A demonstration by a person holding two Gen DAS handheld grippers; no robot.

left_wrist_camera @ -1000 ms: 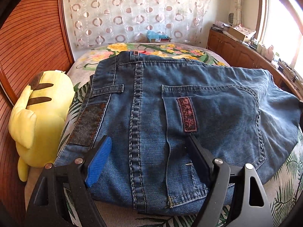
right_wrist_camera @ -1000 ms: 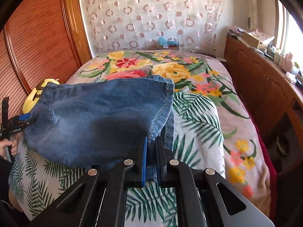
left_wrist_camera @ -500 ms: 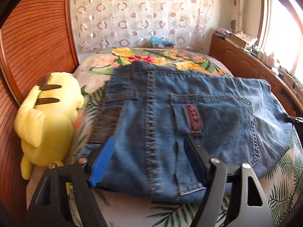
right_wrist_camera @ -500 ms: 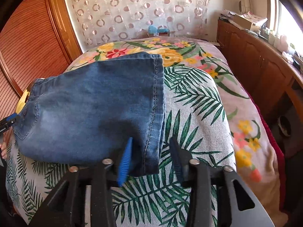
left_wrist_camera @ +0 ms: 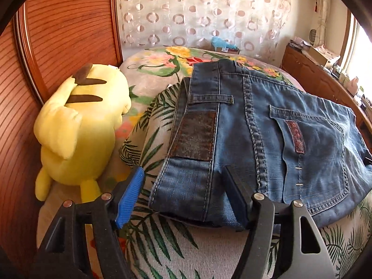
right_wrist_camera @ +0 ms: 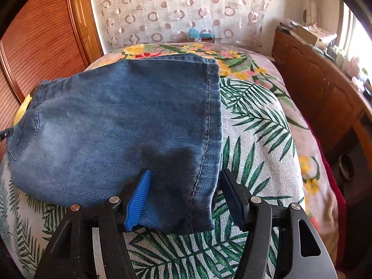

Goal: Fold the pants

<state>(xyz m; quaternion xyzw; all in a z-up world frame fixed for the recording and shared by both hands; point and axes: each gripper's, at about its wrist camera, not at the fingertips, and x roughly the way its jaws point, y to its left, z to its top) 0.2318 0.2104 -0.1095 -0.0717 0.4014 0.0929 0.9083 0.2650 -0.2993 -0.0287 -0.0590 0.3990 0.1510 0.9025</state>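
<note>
Item: folded blue jeans [left_wrist_camera: 267, 144], lying flat on the bed [left_wrist_camera: 167, 244], waistband toward its left edge, hem end [right_wrist_camera: 204, 139] toward mid-bed | Left claw [left_wrist_camera: 183, 197]: spread wide, straddling waistband corner, gripping nothing | Right claw [right_wrist_camera: 183, 197]: spread wide, straddling hem corner, gripping nothing | Adjacent: yellow plush toy [left_wrist_camera: 81, 134] at the bed's left edge, just beside the jeans.

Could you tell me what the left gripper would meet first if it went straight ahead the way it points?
Most likely the folded jeans: the open left gripper already straddles their near waistband corner.
</note>
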